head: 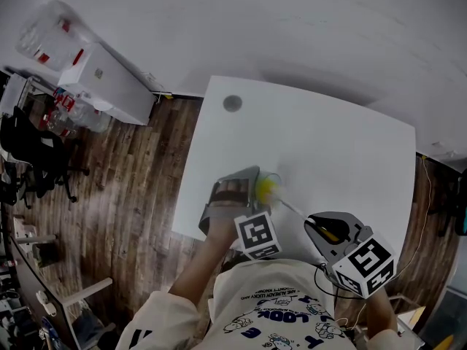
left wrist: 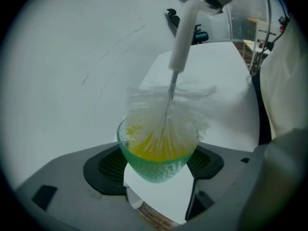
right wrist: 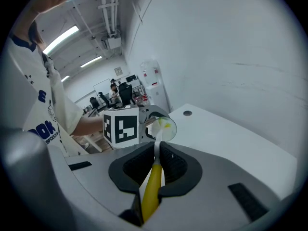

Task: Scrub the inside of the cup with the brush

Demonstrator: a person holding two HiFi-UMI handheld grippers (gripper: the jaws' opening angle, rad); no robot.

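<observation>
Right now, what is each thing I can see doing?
Cup, held up in the left gripper, with bristles inside.
Brush, held by its handle, head partly in the cup.
Left gripper, shut on the cup.
Right gripper, shut on the brush.

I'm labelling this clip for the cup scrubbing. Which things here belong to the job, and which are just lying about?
In the job: cup, held by the left gripper; brush, bristles in the cup, handle in the right gripper.
Lying about: grey disc in the table, white cabinet, black chair.
</observation>
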